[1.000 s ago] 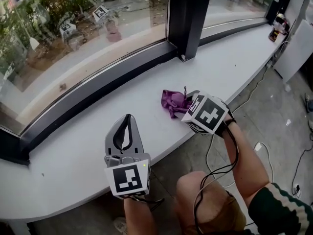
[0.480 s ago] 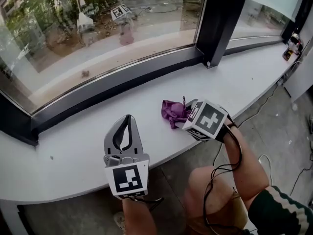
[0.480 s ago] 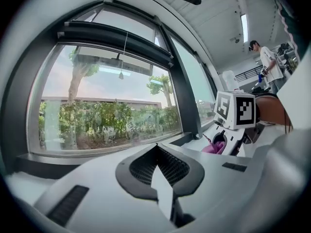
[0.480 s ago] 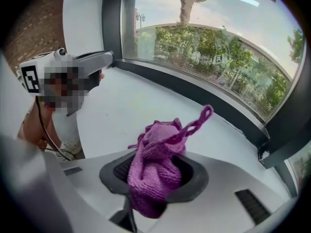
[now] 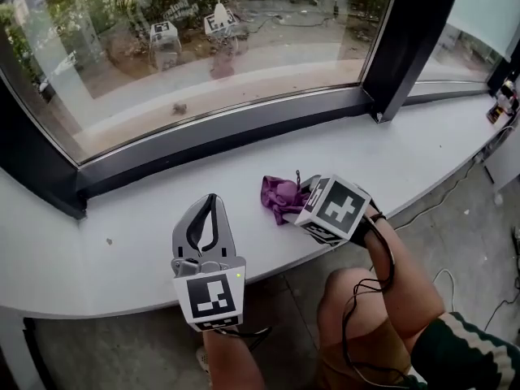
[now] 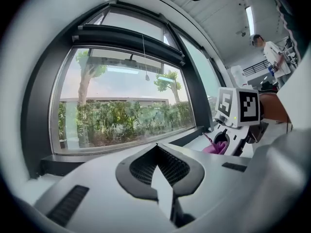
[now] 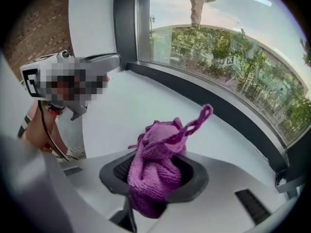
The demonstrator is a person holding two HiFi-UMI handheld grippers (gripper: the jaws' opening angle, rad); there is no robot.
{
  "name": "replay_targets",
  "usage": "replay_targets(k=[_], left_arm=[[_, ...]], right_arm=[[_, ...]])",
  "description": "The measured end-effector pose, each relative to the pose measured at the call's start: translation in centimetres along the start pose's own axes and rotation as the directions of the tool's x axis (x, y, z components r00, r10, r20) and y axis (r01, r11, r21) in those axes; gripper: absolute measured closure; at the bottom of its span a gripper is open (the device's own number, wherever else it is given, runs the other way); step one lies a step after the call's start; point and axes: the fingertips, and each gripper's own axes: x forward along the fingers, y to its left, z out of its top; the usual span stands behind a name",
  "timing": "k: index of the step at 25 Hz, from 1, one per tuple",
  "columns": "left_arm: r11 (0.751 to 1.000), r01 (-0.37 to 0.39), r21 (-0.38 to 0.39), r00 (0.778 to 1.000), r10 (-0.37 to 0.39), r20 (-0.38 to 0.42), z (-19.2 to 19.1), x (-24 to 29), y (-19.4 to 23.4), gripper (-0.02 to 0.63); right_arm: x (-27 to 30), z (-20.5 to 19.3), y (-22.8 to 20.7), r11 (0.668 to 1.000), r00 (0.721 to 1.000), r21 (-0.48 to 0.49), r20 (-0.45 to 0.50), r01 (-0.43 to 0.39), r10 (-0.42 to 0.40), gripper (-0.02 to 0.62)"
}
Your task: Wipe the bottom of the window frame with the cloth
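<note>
Head view. Left gripper [image 5: 212, 203] sat low at 7 o'clock over the white sill [image 5: 122, 242], jaws drawn together with nothing between them, tips aimed at 12 o'clock. Right gripper [image 5: 299, 198] lay just off centre toward 4 o'clock, jaws aimed at 9 o'clock. Purple cloth [image 5: 276, 195] was bunched at its jaw end, on or just above the sill; contact with the sill could not be told. The dark bottom of the window frame [image 5: 236, 128] ran from 9 o'clock round to 2 o'clock, apart from the cloth, with bare sill between. A dark upright post [image 5: 410, 39] stood at 1 o'clock.

Left gripper view. Jaws were closed tip to tip at 6 o'clock, empty. The right gripper with its marker cube was at 3 o'clock, a scrap of purple cloth [image 6: 214, 147] showing at its jaws. The window frame's lower bar [image 6: 58, 163] lay at 8 o'clock. A person [image 6: 270, 50] stood far off at 2 o'clock.

Right gripper view. Jaws were clamped on the cloth [image 7: 154, 166], which bulged up from between the pads at 6 o'clock, a thin loop [image 7: 200, 120] sticking out toward 1 o'clock. The frame's bottom crossed from 12 o'clock down to 4 o'clock, beyond the cloth. The left gripper showed at 9 o'clock.
</note>
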Motion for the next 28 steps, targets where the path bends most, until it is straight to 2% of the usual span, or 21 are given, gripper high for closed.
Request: replay_targets(k=[4, 11, 16, 24, 28], left_arm=[[1.0, -0.012, 0.028, 1.0, 0.012, -0.017, -0.5, -1.4, 2.2, 0.603], [0.995, -0.097, 0.02, 0.994, 0.098, -0.04, -2.3, -4.3, 7.8, 0.603], [0.987, -0.161, 0.019, 0.985, 0.162, -0.052, -3.2, -6.4, 11.6, 0.603], [0.974, -0.226, 0.034, 0.972, 0.228, -0.062, -3.8, -10.0, 17.2, 0.603], [0.964, -0.261, 0.048, 0.96, 0.264, -0.094, -5.1, -12.0, 20.0, 0.603]], right_arm=[[1.5, 2.8, 2.6, 0.999, 0.999, -0.022, 0.014, -0.035, 0.035, 0.449], [4.6, 8.3, 8.2, 0.99, 0.994, -0.101, 0.038, -0.099, 0.103, 0.449], [6.3, 11.6, 11.8, 0.978, 0.987, -0.147, 0.049, -0.148, 0.156, 0.449], [8.3, 16.1, 16.1, 0.963, 0.98, -0.199, 0.047, -0.181, 0.194, 0.449], [9.4, 18.0, 18.2, 0.947, 0.973, -0.244, 0.043, -0.208, 0.225, 0.449]])
